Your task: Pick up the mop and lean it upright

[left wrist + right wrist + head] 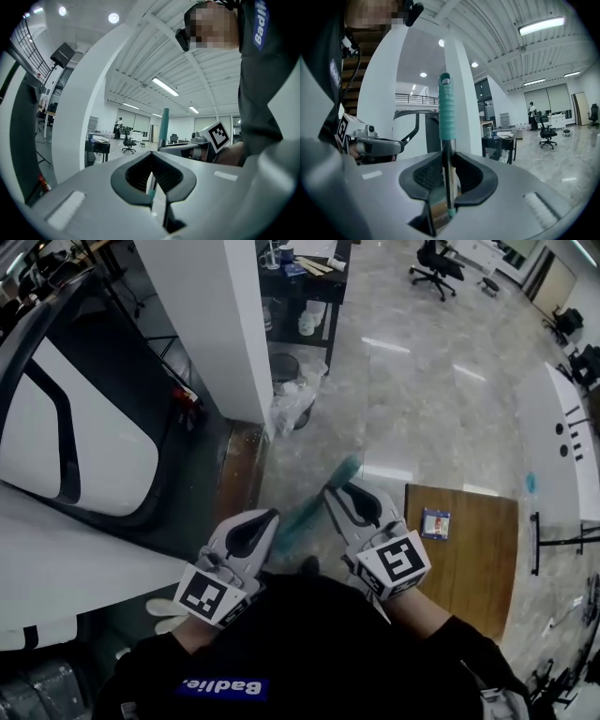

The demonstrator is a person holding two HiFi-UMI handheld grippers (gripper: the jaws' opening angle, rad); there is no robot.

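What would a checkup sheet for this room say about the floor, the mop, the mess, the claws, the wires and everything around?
Surface: shiny pale floor.
Job's things: mop handle, a thin metal pole with a teal grip at its far end.
Clutter: pale bags at the foot of the white pillar; small blue item on a wooden table.
Grippers: left claw and right claw both look closed on the handle, the right one nearer the teal grip.
Cables: thin black cord by the person's chest.
Surroundings: black shelf cart, office chair.
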